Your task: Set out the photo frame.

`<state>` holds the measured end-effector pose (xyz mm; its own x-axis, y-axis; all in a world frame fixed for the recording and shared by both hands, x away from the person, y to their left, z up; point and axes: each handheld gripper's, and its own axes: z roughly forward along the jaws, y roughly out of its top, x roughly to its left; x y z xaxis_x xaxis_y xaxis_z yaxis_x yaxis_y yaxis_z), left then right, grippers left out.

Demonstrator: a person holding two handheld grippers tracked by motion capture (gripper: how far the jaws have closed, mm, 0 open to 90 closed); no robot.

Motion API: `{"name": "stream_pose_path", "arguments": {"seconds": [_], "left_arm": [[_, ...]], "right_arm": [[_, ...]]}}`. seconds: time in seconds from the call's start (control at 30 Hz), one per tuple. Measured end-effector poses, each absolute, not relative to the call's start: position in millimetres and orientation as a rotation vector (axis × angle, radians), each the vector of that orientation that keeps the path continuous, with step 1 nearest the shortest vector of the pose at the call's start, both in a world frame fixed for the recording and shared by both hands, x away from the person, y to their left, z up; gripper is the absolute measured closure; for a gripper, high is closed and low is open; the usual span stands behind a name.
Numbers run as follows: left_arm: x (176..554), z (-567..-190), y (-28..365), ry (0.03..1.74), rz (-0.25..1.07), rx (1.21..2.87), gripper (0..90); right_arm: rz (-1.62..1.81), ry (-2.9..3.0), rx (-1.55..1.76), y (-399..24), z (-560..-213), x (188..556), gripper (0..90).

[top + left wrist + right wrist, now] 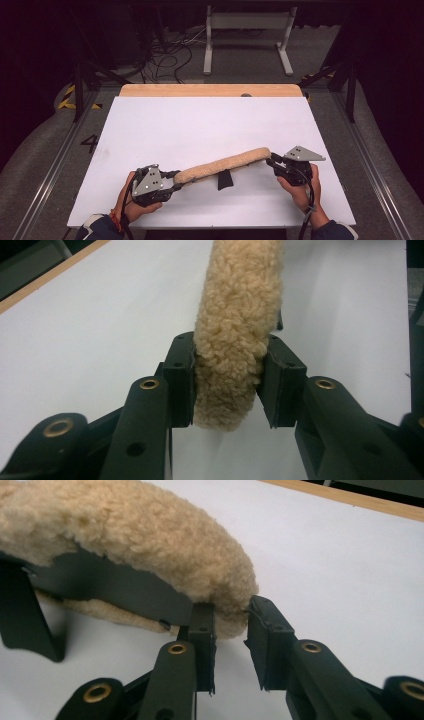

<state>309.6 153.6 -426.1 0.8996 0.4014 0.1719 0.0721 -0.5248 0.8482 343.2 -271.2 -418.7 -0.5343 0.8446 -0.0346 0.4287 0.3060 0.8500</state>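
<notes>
Pad position: the fleece pad (222,164) lies slantwise on the white table (200,125), stretched between the 2 grippers.
Left gripper (176,181): clenched on the pad's near end, both pads (181,385) pressing into the fleece.
Right gripper (271,162): at the pad's far tip, which sits between its pads (265,630); grip there unclear.
Black strap (225,179): hangs under the pad's middle.
Count: 1 fleece pad, 2 grippers, 1 strap.
</notes>
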Motion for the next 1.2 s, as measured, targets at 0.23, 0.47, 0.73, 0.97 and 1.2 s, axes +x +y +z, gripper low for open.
{"name": "stream_pose_path", "arguments": {"seconds": [0.23,0.47,0.73,0.97,1.2], "left_arm": [[306.1,-426.0,142.9,0.321,0.432,2.104,65.0],[300.6,-426.2,131.3,0.272,0.454,2.123,65.6],[298.2,-426.3,117.6,0.225,0.462,2.137,65.3],[297.6,-426.3,109.3,0.213,0.46,2.141,65.0],[297.5,-426.6,109.3,0.217,0.457,2.14,64.9]], "right_arm": [[1.141,2.067,1.148,-269.7,-418.8,362.7,75.2],[1.152,2.041,1.179,-267.8,-419.8,378.6,76.3],[1.175,2.02,1.217,-263.8,-420.8,399.9,76.5],[1.21,2.012,1.244,-266.8,-415.8,397.9,61.6],[1.241,2.099,1.184,-266.0,-409.6,373.2,65.2]]}}
